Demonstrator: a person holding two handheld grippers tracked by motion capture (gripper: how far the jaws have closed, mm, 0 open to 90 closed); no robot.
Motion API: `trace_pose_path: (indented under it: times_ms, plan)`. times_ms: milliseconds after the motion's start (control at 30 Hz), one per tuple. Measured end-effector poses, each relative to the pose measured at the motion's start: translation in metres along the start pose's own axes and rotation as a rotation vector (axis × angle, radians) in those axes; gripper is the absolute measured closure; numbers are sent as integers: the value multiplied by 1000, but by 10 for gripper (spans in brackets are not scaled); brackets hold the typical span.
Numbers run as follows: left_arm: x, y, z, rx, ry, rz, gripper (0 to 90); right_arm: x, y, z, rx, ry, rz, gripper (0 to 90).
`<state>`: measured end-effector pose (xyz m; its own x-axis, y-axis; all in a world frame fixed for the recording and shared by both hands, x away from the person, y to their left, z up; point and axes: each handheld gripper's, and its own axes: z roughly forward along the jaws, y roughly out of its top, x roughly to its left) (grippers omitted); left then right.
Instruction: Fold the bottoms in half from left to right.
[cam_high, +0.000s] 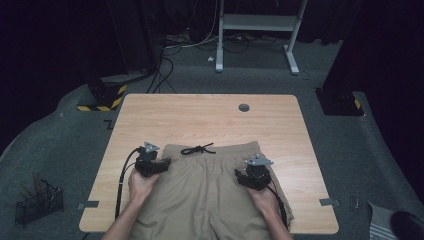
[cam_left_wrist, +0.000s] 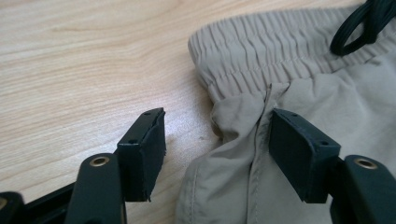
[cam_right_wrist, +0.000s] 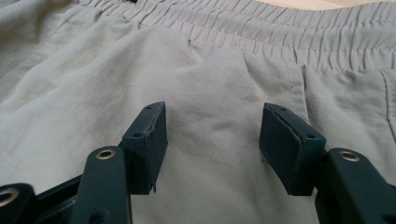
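Observation:
A pair of khaki shorts (cam_high: 210, 190) lies flat on the wooden table (cam_high: 200, 117), with the elastic waistband (cam_left_wrist: 261, 51) on the far side and a black drawstring (cam_high: 198, 149) on top of it. My left gripper (cam_high: 159, 163) is open at the shorts' left edge just below the waistband. In the left gripper view (cam_left_wrist: 217, 126) one jaw is over bare wood and the other over the fabric. My right gripper (cam_high: 250, 176) is open over the right side of the shorts. In the right gripper view (cam_right_wrist: 212, 126) smooth fabric lies between its jaws, below the waistband (cam_right_wrist: 280, 37).
A round cable hole (cam_high: 244, 107) sits near the table's far edge. Grey tape tabs (cam_high: 88, 205) mark the near corners. On the floor are a wire basket (cam_high: 39, 202) at the left, a striped base (cam_high: 102, 97), cables and a white desk frame (cam_high: 260, 22) behind.

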<state>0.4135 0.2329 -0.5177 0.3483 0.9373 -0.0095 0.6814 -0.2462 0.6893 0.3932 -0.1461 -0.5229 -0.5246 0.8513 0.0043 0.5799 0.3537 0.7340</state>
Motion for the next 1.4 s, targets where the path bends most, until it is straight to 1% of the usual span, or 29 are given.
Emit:
trace_pose_path:
  times_ms: [67,133,233,267,333,433,600,733,800,833,900,933,1033,1133,1267,1400]
  plan:
    - [0,-1,1,-11,-2,-3,360,1,0,0,0,-5,-5,414]
    - [1,-1,1,-15,-20,13,382,1,0,0,0,-5,-5,413]
    - [1,-3,-1,-15,-27,27,383,1,0,0,0,-6,-5,412]
    - [1,-3,-2,-17,-33,35,398,1,0,0,0,-6,-5,411]
    - [0,-4,-3,-21,-47,48,453,1,0,0,1,-8,-5,407]
    - [-2,-4,-4,-27,-66,53,563,1,0,0,1,-9,-7,404]
    - [0,-3,-6,-6,-88,45,714,1,0,0,0,-10,-6,397]
    - [1,-3,-7,3,-112,41,796,1,0,0,1,-11,-6,387]
    - [1,-3,-7,5,-119,37,829,1,0,0,2,-12,-7,383]
    - [0,-3,-7,5,-121,41,843,1,0,0,2,-12,-6,382]
    - [0,-4,-9,4,-129,43,861,1,0,0,4,-12,-5,379]
    - [0,-4,-9,3,-140,31,867,1,0,0,3,-12,-4,377]
    - [0,-5,-13,-1,-163,17,873,1,0,0,4,-13,-3,376]
    - [1,-6,-18,-13,-178,15,876,1,0,0,4,-13,-4,374]
    - [0,-5,-26,-37,-205,-3,877,1,0,0,4,-13,-4,374]
    - [-1,-1,-34,-61,-233,-3,879,1,0,0,5,-12,-3,375]
